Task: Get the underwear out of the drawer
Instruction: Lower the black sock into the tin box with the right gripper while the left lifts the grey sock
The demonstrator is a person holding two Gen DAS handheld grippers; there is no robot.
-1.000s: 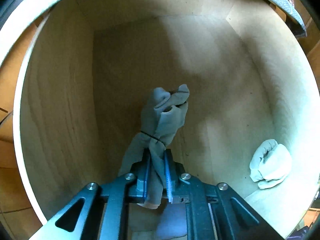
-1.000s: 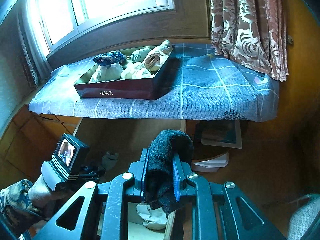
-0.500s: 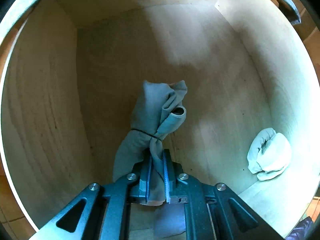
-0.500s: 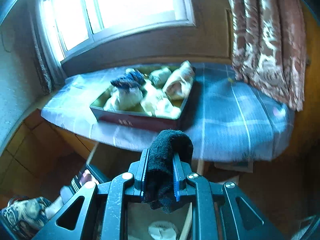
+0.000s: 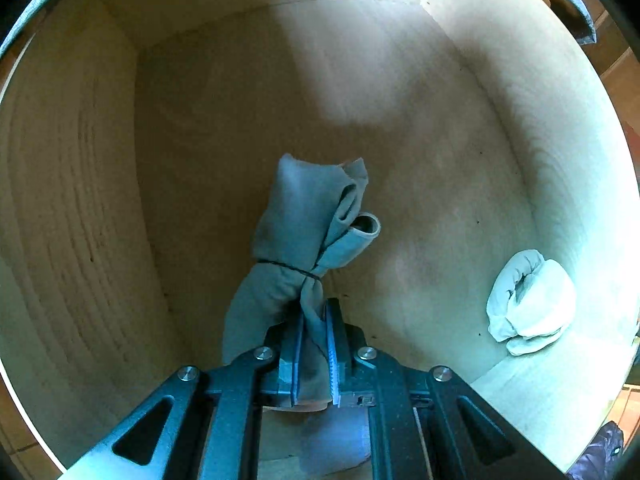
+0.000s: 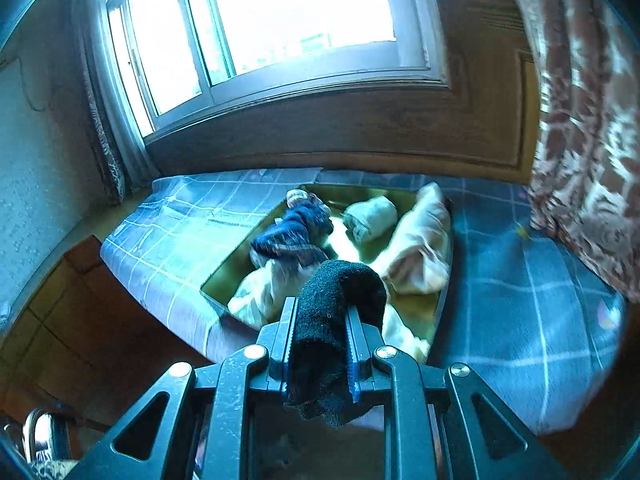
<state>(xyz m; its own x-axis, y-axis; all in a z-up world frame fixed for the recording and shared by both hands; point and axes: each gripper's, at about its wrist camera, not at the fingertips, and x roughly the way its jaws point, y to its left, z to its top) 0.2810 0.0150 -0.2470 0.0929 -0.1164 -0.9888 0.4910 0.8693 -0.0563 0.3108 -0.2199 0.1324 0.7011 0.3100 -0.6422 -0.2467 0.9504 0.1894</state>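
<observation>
Now the right gripper [image 6: 318,344], jaws pinching a black fuzzy bundle [image 6: 332,320], has risen toward the tray of rolled clothes [image 6: 224,280] on the bed. Meanwhile the left gripper [image 5: 314,344] squeezes a tied grey-blue underwear bundle [image 5: 304,232] inside the wooden drawer [image 5: 80,200].

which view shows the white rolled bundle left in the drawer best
The left wrist view. The white rolled bundle lies unobstructed on the drawer floor near the right wall, apart from the grey-blue garment pinched in the left claw. The right wrist view looks toward the bed and shows none of it.
</observation>
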